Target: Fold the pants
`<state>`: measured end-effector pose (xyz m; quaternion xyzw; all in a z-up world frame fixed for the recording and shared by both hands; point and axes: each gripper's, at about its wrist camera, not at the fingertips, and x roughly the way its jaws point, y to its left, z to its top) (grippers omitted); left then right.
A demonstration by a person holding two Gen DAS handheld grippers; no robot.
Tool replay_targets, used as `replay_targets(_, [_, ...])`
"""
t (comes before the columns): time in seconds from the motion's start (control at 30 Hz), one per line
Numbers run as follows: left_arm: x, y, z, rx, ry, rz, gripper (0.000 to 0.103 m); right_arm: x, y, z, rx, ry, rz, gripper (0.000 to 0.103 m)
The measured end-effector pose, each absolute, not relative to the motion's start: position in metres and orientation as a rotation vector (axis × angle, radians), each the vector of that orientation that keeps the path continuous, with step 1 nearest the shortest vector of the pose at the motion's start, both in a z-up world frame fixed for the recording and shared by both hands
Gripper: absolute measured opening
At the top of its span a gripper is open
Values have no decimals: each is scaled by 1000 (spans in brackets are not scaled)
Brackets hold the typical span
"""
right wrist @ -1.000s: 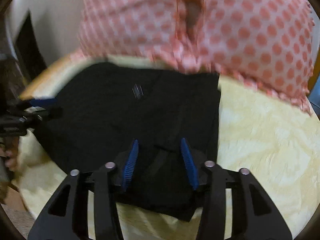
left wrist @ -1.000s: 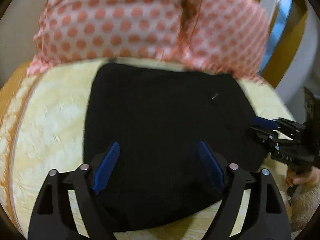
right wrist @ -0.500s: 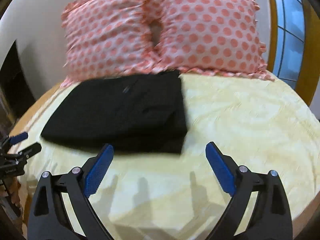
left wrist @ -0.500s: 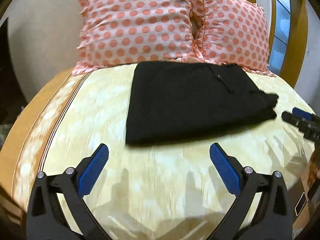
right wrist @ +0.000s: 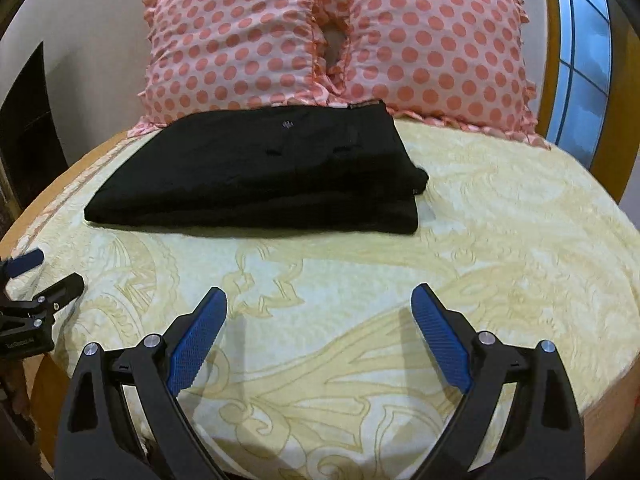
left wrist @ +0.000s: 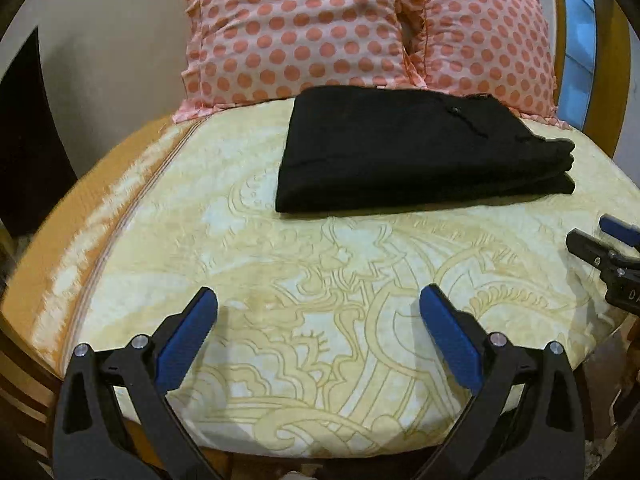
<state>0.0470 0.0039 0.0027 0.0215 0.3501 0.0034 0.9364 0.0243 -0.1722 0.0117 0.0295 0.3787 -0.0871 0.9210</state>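
Now, across the left wrist view, the left gripper (left wrist: 316,316) is sitting at the lower middle with its blue fingers spread wide and holding nothing. The black pants (left wrist: 416,160) are lying ahead of it in the upper centre-right, well apart from the fingertips, as a folded stack on the yellow bedspread (left wrist: 320,280). Their long axis is running left to right across the frame, and their far edge is lying against the polka-dot pillows (left wrist: 320,32).

In the right wrist view the right gripper (right wrist: 320,320) is likewise gaping and empty at the lower middle, with the pants up and left of centre. Neither looks clearly nearer. The fold appears finished.
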Motion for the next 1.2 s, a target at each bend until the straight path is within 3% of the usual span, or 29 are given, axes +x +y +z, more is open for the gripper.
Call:
replay_targets(0.07, [45, 6, 1, 22, 700, 2, 101, 23, -172, 8, 64, 772, -181, 102])
replay_targets(1.2, [35, 5, -4, 23, 630, 11, 101, 15, -165, 2, 31, 703, -193, 102])
